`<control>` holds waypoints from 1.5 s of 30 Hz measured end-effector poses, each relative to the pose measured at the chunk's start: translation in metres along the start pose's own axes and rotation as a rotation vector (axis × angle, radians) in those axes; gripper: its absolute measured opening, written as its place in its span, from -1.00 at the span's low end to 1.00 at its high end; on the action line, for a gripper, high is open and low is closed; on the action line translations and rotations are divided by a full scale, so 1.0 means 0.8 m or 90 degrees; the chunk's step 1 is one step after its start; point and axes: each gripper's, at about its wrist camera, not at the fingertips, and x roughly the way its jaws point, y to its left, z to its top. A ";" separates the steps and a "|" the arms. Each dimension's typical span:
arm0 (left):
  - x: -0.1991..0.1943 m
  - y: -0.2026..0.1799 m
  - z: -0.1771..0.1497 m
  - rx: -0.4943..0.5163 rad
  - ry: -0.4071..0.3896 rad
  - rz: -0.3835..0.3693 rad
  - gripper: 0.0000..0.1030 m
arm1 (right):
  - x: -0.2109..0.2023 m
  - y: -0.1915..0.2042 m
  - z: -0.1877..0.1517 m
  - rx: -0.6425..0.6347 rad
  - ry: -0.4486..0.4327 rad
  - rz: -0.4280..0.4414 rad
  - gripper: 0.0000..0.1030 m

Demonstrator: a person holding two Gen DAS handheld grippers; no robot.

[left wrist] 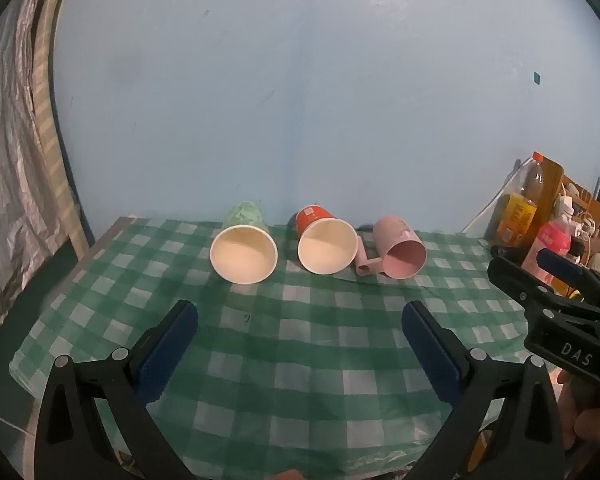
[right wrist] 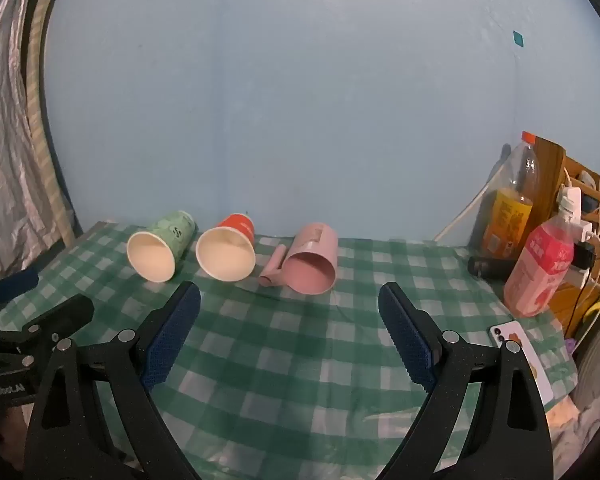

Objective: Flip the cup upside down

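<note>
Three cups lie on their sides near the wall with their mouths toward me: a green paper cup (left wrist: 244,246) (right wrist: 158,250), a red paper cup (left wrist: 326,244) (right wrist: 228,252) and a pink plastic mug (left wrist: 400,252) (right wrist: 312,260) with its handle to the left. My left gripper (left wrist: 300,318) is open and empty, above the cloth short of the cups. My right gripper (right wrist: 290,300) is open and empty, in front of the pink mug. The right gripper also shows at the right edge of the left wrist view (left wrist: 540,276); the left one shows at the left edge of the right wrist view (right wrist: 32,300).
A green-and-white checked cloth (left wrist: 300,360) (right wrist: 300,360) covers the table. At the right stand an orange drink bottle (right wrist: 512,208), a pink drink bottle (right wrist: 540,268), a wooden shelf with plugs and cables (right wrist: 580,216), and a phone (right wrist: 520,352) lies flat. A curtain (right wrist: 8,160) hangs at the left.
</note>
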 end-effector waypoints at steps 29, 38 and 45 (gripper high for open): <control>0.003 -0.002 0.011 0.007 -0.001 -0.004 1.00 | 0.002 0.003 -0.001 -0.004 0.005 0.002 0.74; 0.003 -0.001 0.006 -0.001 0.001 -0.010 1.00 | 0.003 0.005 -0.001 -0.002 0.006 0.005 0.74; 0.002 -0.003 0.004 0.000 0.000 -0.010 1.00 | 0.001 0.007 -0.004 -0.006 0.006 0.008 0.74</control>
